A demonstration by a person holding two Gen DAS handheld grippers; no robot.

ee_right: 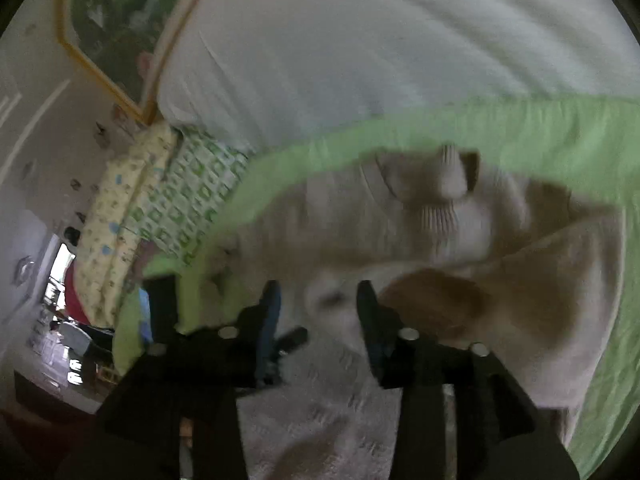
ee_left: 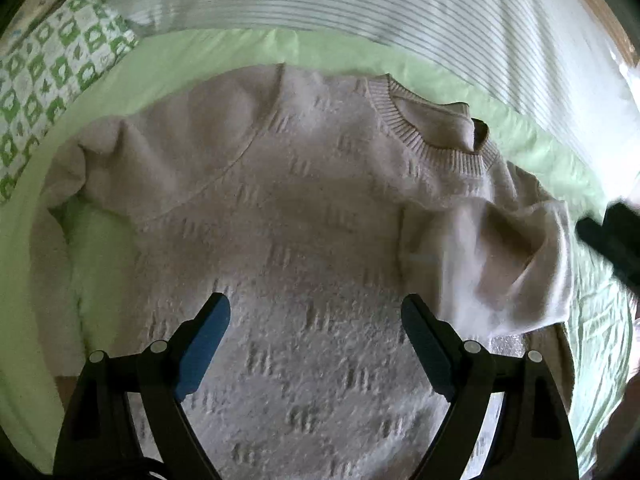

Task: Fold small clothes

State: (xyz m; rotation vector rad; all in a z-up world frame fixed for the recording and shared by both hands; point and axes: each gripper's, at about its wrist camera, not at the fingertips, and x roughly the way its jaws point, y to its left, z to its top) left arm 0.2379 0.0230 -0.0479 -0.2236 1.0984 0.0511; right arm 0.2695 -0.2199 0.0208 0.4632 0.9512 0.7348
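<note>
Both of my grippers hover over the beige knit sweater [ee_left: 304,208] spread on the green sheet [ee_left: 248,50], the left gripper [ee_left: 316,320] spread wide and empty, the right gripper [ee_right: 318,300] parted more narrowly, gripping nothing.

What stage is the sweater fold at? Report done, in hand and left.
Done: the beige knit sweater lies spread on the light green sheet, its right sleeve already folded inward.
In hand: nothing. The left gripper is open above the body; the right gripper looks open, though that view is blurred.
Left: the left sleeve still lies outward; the body is unfolded.
</note>
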